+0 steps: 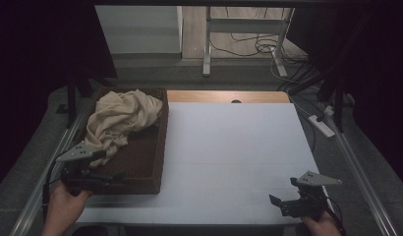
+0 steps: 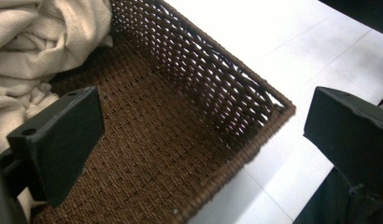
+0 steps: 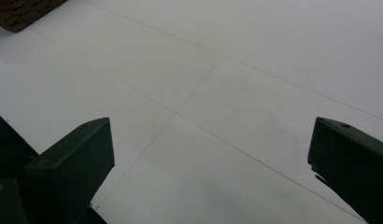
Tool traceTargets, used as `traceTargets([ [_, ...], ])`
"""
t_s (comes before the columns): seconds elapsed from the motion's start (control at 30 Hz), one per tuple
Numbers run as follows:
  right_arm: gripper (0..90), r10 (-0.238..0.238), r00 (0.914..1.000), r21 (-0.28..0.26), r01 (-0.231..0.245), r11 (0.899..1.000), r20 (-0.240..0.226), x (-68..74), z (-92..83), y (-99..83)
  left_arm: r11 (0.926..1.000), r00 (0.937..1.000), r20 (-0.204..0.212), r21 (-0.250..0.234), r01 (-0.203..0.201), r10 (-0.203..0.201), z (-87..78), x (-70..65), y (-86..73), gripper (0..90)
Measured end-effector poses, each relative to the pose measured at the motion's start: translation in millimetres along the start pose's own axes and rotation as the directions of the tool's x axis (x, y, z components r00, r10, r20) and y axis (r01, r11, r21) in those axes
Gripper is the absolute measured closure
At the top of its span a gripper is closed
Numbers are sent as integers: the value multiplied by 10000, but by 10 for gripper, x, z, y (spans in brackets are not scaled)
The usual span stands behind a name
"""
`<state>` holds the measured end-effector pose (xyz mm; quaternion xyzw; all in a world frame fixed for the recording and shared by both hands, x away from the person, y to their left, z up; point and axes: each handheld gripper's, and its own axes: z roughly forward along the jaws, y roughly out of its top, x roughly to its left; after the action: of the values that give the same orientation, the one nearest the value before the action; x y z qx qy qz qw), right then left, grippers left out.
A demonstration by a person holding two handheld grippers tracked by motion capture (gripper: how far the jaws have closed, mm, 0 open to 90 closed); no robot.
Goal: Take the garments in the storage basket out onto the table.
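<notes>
A dark brown wicker basket (image 1: 160,147) stands at the table's left side, with a crumpled beige cloth (image 1: 122,118) heaped in its far half. My left gripper (image 1: 116,177) hovers at the basket's near edge, open, with nothing between its jaws. In the left gripper view the basket's woven floor (image 2: 157,154) and rim (image 2: 245,154) lie between the jaws, and the cloth (image 2: 35,42) shows at top left. My right gripper (image 1: 280,204) is open low over the white table surface (image 1: 239,147) at the near right, holding nothing. The right gripper view has a basket corner (image 3: 21,11) at top left.
A strip of wooden tabletop (image 1: 229,96) runs behind the white surface. Metal rails (image 1: 357,162) flank the table on both sides. A power strip (image 1: 321,125) and cables lie to the right. A table frame (image 1: 208,44) stands on the floor beyond.
</notes>
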<state>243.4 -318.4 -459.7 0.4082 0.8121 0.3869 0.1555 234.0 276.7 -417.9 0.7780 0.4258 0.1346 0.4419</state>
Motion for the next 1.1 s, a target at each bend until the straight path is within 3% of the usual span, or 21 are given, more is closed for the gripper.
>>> traceTargets([
  [0.23, 8, 6, 10000, 29, -6, 10000, -5, -1, 1, 1, 9994, 9993, 128, 56, 356, -356, 92, 129, 127, 0],
  [0.37, 8, 20, 10000, 42, -20, 10000, -19, -1, 6, 1, 9994, 9996, 199, 279, 213, -218, 133, 228, 219, 0],
  [0.6, 8, -6, 10000, 72, 7, 10000, -44, -5, 8, 2, 9985, 9995, -237, 498, 221, -210, 256, 374, 372, 0],
  [0.9, 8, -5, 10000, 108, 6, 9999, -75, -5, 14, 3, 9952, 9942, -568, 276, 935, -918, 404, 619, 496, 0],
  [1.03, 8, -26, 10000, 166, 27, 9999, -74, -1, 17, 5, 9939, 9907, -892, 305, 1059, -1028, 477, 715, 548, 0],
  [1.1, 8, -32, 10000, 195, 33, 9998, -90, -3, 19, 6, 9938, 9874, -1280, 486, 1002, -933, 518, 756, 587, 0],
])
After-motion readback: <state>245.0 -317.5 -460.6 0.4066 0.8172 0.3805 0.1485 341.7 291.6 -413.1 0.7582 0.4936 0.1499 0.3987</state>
